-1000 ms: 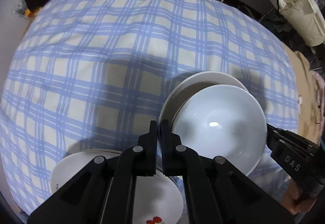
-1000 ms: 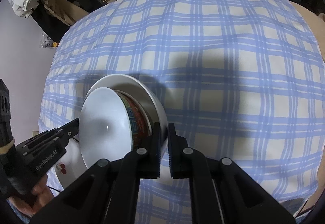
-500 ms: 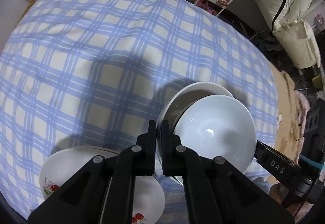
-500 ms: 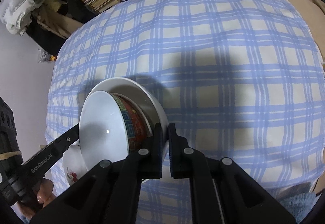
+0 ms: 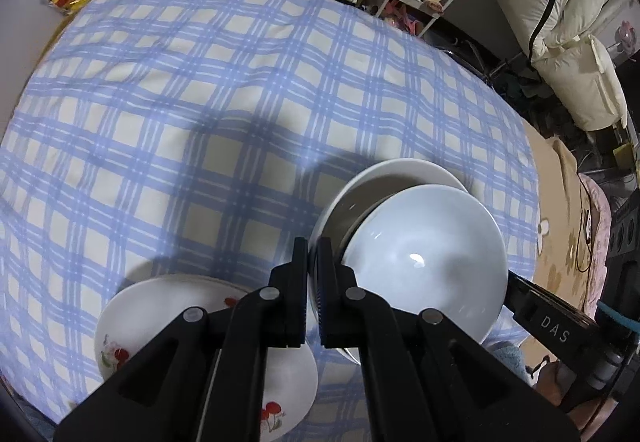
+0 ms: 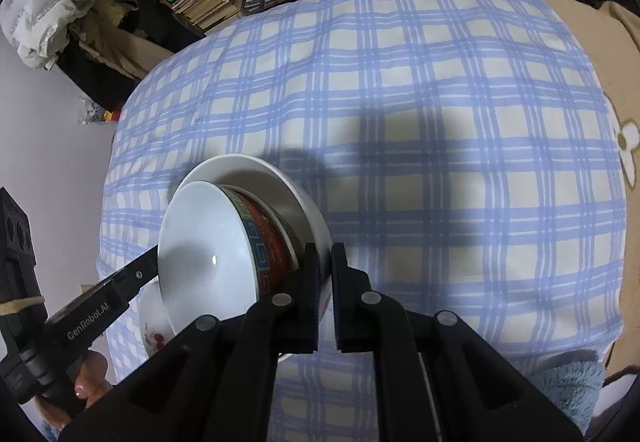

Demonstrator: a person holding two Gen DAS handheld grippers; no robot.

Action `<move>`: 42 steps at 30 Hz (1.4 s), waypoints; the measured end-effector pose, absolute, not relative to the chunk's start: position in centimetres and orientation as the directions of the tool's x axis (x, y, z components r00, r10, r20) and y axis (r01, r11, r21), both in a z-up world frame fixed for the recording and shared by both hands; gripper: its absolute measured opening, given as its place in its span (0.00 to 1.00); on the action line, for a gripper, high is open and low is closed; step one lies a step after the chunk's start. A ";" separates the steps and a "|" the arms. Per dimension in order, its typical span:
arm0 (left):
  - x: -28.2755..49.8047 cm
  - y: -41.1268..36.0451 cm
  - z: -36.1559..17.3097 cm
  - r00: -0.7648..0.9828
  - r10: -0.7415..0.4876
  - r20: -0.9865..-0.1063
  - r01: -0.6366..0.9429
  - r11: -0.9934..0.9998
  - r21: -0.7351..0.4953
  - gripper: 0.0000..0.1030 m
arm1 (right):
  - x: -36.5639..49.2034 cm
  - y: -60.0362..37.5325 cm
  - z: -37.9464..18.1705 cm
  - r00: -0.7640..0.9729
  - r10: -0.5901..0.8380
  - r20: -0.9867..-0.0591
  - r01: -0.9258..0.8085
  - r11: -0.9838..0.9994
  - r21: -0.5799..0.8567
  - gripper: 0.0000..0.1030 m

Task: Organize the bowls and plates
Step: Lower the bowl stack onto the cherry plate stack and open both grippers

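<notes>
Above the checked cloth [image 5: 200, 81], up in the air: a big white bowl [image 5: 400, 169] with a small bowl [image 5: 424, 262] inside it. Tipped to one side, that small bowl, with its red and blue wall showing and leaning on the big one's rim. Not sitting flat.

Pinched on one side of the rim by the left tongs [image 5: 313, 242], shut almost all the way, with only the thin edge between the tips. Pinched on the other side by the right tongs [image 6: 325, 248], shut the same way on the same rim. Nothing else in either pair.

Down on the cloth, by its near edge: a pile of flower plates [image 5: 160, 306], right under the left tongs.

Likely the step now: carrying both bowls over the cloth to a good spot.

What could go wrong:
- Could slip. Smooth rim, small tips, a heavy load.
- Could tip more if one side goes up faster than the other. Then out slides the small bowl, down onto the cloth or onto the flower plates. Might chip or crack.
- Could twist or drop if one pair lets go first.
- Could bump the flower plates if brought down too near that edge of the cloth.

Best kept level and slow, both sides together.
</notes>
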State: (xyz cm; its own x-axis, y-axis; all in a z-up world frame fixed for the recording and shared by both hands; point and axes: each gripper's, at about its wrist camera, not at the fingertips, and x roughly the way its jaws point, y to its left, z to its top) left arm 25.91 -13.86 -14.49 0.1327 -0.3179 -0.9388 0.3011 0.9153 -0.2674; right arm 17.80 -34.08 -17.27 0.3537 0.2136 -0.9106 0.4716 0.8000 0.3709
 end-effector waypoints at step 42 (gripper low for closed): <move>19.1 1.9 -15.6 0.218 -0.164 -0.962 0.175 0.976 -0.127 0.04 | 15.7 -19.2 -19.1 0.306 0.327 -0.894 0.231 0.886 0.403 0.10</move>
